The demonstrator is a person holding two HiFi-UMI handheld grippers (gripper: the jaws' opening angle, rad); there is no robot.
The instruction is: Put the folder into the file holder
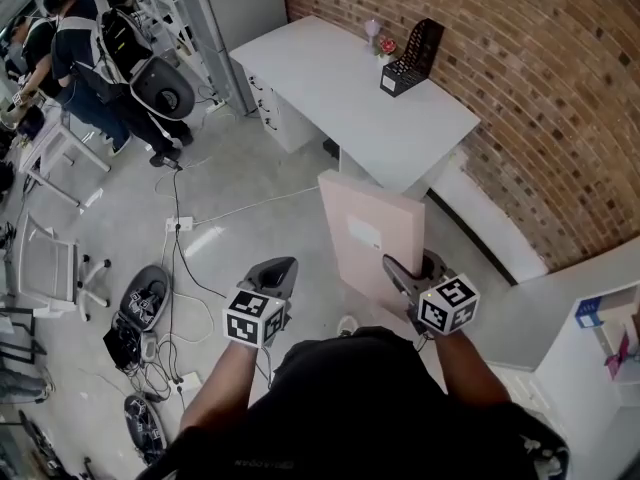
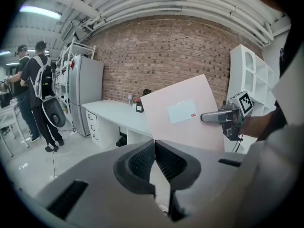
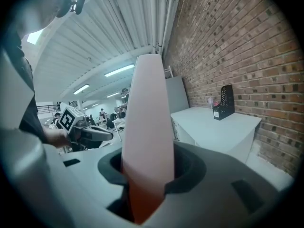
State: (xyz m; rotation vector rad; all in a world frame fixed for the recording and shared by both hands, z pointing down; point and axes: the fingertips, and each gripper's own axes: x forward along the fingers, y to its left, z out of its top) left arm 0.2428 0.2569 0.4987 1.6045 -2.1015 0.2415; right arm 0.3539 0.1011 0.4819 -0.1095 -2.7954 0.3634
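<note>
folder [image 1: 375,238]: pink, flat, stiff. Up in the air in front of the person, over the floor [image 1: 250,218], not at the desk yet.
R gripper [image 1: 396,268]: jaws pinch the folder's low edge, one pad on each side.
L gripper [image 1: 280,266]: jaws pressed together, nothing in them. Near the folder, on its left, not touching.
folder's long way: points up & a bit fwd from the R jaws. Thin edge faces the R gripper view; big flat face w/ a white label [image 2: 182,112] faces the L gripper.
file holder [image 1: 412,58]: black, on the far end of the white desk [image 1: 340,93], close to the brick wall [image 1: 520,98]. Small flower thing [image 1: 383,44] just beside it.
which way to go: file holder is ahead & a bit right of the folder, well apart. Most of the desk top lies between.
nearer hand: R. It's on the wall side & has the folder.
step now: carry, prob. early-mid in the job.
next move needs: bring the folder over the holder's open top, line the thin edge up w/ the slot, then lower.
could go wrong: folder is held at one edge only, so it may swing or tip; a corner may bump the holder & push it.
</note>
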